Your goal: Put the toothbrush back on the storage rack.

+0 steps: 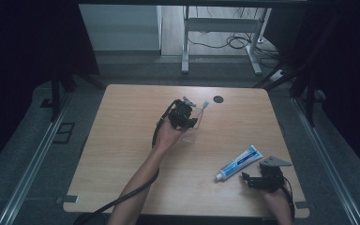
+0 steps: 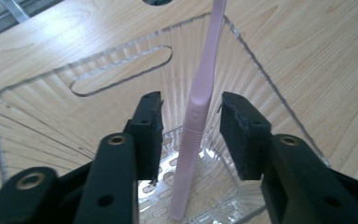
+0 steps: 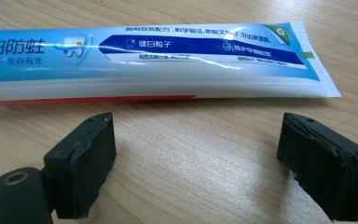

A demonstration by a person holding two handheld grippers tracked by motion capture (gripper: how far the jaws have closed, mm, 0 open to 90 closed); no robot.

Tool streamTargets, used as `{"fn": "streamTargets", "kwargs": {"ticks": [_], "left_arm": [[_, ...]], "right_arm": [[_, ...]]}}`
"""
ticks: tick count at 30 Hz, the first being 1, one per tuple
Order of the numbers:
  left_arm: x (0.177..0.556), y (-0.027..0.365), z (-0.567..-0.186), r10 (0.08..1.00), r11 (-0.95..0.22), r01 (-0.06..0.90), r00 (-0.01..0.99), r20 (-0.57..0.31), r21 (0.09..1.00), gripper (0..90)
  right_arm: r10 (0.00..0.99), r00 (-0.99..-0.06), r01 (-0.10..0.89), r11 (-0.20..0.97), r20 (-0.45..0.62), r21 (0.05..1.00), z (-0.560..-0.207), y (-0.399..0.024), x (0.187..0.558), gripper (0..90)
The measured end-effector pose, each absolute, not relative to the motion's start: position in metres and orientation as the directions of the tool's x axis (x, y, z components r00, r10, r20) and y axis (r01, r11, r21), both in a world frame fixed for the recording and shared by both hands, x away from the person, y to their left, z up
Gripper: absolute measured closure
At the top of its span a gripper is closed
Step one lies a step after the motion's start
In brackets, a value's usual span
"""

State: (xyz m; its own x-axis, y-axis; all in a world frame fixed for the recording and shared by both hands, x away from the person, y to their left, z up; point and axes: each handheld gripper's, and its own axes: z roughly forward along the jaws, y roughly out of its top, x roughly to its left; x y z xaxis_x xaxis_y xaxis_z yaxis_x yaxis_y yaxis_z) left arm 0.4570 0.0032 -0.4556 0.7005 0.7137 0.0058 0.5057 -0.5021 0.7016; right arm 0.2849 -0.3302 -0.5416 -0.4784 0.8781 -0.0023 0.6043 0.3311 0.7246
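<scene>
A pink toothbrush (image 2: 200, 93) stands upright in a clear plastic holder (image 2: 37, 107) near the middle of the wooden table; its head (image 1: 205, 103) sticks out above the rim. My left gripper (image 2: 191, 116) reaches down into the holder (image 1: 193, 131), jaws apart on either side of the handle with a gap on each side, so it is open. A blue and white toothpaste tube (image 1: 240, 162) lies flat at the front right. My right gripper (image 1: 246, 177) sits just in front of the tube (image 3: 168, 60), and its jaws (image 3: 196, 140) stand wide open over bare wood.
A round black grommet hole (image 1: 218, 99) sits near the table's far edge. The table (image 1: 122, 140) ends close behind the right hand. Beyond the far edge are grey floor, desk legs and cables.
</scene>
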Motion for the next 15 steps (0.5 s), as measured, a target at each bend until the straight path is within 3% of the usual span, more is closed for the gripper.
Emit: {"fn": "streamTargets", "kwargs": {"ticks": [15], "left_arm": [[0.446, 0.014, -0.435, 0.696, -0.504, 0.477, 0.718, 0.012, 0.72, 39.9]], "right_arm": [[0.878, -0.478, 0.604, 0.332, -0.004, 0.725, -0.542, -0.33, 0.285, 11.5]]}}
